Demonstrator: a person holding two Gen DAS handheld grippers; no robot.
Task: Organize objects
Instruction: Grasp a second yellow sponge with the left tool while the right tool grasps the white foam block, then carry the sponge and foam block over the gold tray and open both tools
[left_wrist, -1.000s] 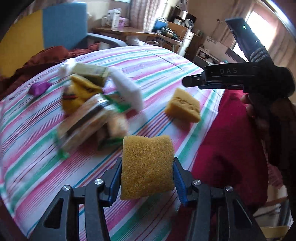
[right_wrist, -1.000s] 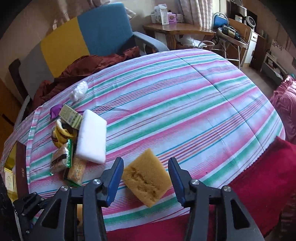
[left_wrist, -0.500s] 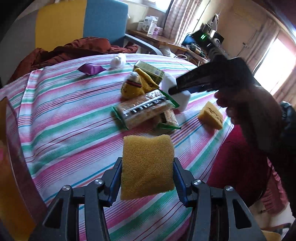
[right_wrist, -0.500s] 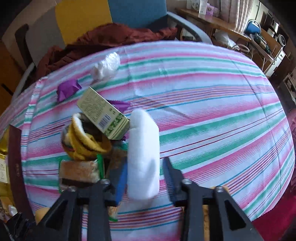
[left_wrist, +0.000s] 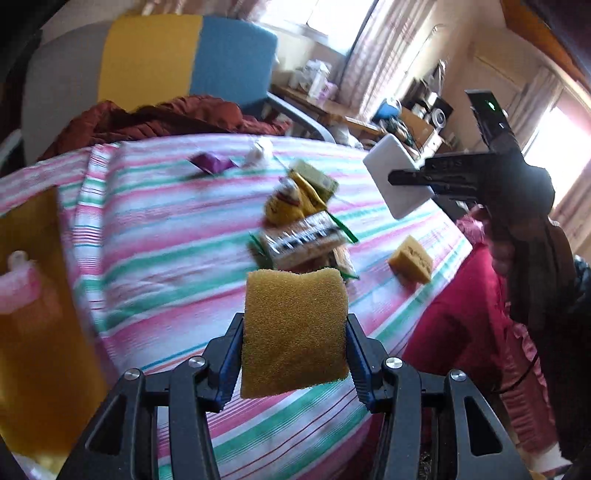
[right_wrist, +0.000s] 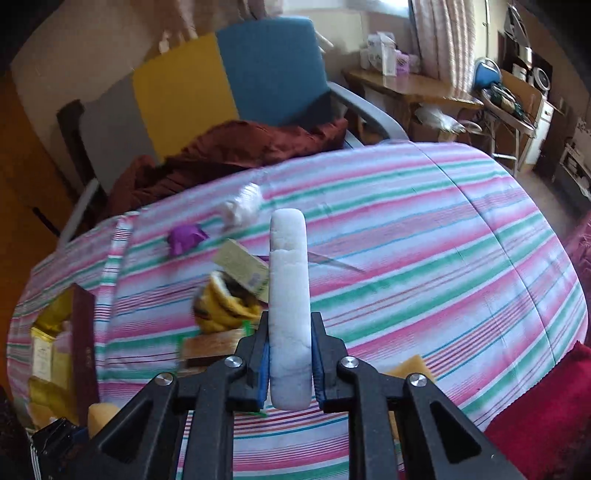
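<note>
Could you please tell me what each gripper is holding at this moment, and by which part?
The left gripper holds a yellow sponge by its side edges. The right gripper holds a white sponge by its flat faces, near one end.

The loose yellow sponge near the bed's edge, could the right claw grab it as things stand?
Probably not yet: the right claw is shut on the white sponge. The loose yellow sponge lies uncovered on the striped bedspread.

The bedcover (right_wrist: 424, 236) is striped pink, green and white. Two sponges (left_wrist: 295, 332) (left_wrist: 410, 259) are mustard yellow, the foam block (right_wrist: 289, 302) white. A purple wrapper (right_wrist: 184, 238) lies near the far edge. The chair (right_wrist: 236, 81) is yellow, blue and grey.
</note>
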